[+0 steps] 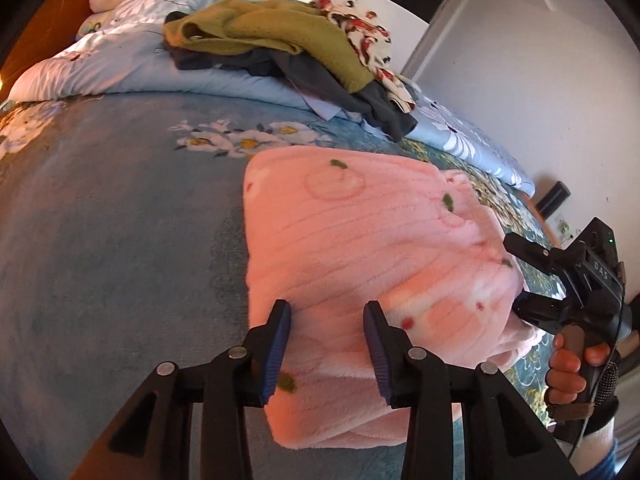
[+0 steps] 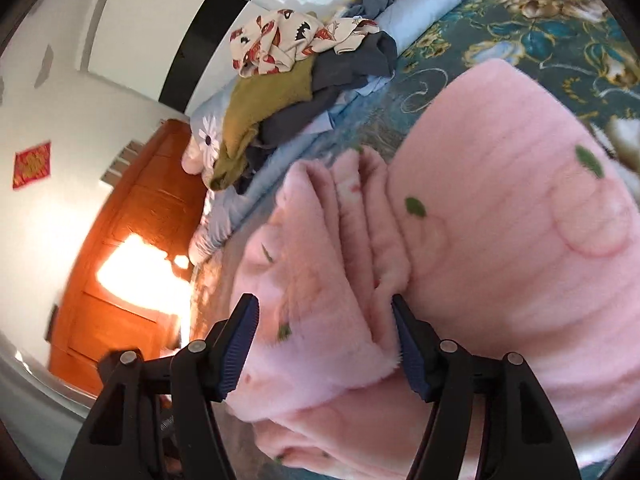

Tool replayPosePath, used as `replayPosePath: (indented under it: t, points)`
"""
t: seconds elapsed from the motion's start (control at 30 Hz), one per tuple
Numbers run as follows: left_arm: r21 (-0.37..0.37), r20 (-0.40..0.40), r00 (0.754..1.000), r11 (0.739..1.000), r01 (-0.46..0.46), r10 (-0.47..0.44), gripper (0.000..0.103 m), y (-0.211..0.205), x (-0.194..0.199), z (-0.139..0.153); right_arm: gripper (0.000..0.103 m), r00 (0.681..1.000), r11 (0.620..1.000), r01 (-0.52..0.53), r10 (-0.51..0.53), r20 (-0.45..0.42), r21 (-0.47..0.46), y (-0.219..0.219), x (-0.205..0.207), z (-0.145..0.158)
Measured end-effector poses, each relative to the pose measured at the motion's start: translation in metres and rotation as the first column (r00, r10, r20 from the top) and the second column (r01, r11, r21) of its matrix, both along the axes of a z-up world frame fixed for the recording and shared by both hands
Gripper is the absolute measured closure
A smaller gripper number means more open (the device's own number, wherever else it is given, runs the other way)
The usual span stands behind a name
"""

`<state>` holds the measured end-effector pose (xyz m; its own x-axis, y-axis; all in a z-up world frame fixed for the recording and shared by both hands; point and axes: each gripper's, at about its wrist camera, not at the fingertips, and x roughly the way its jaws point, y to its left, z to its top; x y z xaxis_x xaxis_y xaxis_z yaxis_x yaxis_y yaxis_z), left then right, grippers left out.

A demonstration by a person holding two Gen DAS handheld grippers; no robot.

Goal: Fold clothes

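Both the left tool (image 1: 328,312) and right tool (image 2: 325,308) gape wide around the folded fluffy pink fleece garment (image 1: 360,264), so its thick layers could spring apart unpinched.

The pink fleece garment (image 2: 500,240) runs off the right and lower edges of the right wrist view, its full outline unseen. In the left wrist view its near edge hides behind the left gripper (image 1: 328,344). The dark clothes (image 1: 304,72) lie mostly buried under the olive sweater (image 1: 280,36). The orange headboard (image 2: 132,264) is washed out by glare.
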<state>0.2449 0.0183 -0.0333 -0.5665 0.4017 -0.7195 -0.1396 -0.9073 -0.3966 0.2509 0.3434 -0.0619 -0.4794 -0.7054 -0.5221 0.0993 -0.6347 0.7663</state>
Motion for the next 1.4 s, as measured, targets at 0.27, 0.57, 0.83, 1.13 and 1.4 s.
replayPosePath:
  t: [0.27, 0.57, 0.83, 1.13, 1.4]
  points:
    - [0.072, -0.025, 0.997, 0.995, -0.064, 0.066, 0.060, -0.023, 0.005, 0.020, 0.075, 0.997, 0.997, -0.037, 0.041, -0.061, 0.069, -0.021, -0.008, 0.046]
    - [0.116, -0.086, 0.996, 0.993, 0.009, 0.001, 0.050, -0.005, 0.013, 0.044, 0.076, 0.962, 0.989, 0.031, 0.010, -0.272, 0.147, 0.058, 0.046, 0.112]
    - [0.133, 0.029, 0.998, 0.990, 0.045, -0.050, 0.050, 0.023, 0.001, 0.011, 0.076, 0.990, 0.988, 0.131, -0.127, -0.057, 0.082, 0.119, 0.052, 0.012]
    - [0.130, 0.068, 0.996, 0.991, 0.041, -0.050, 0.044, 0.019, 0.004, -0.005, 0.074, 0.996, 0.984, 0.088, -0.084, -0.032, 0.158, 0.117, 0.047, 0.004]
    - [0.117, -0.082, 0.993, 0.989, 0.088, -0.079, 0.044, 0.022, 0.000, 0.036, 0.065, 0.992, 0.954, 0.089, -0.061, -0.106, 0.285, 0.118, 0.032, 0.040]
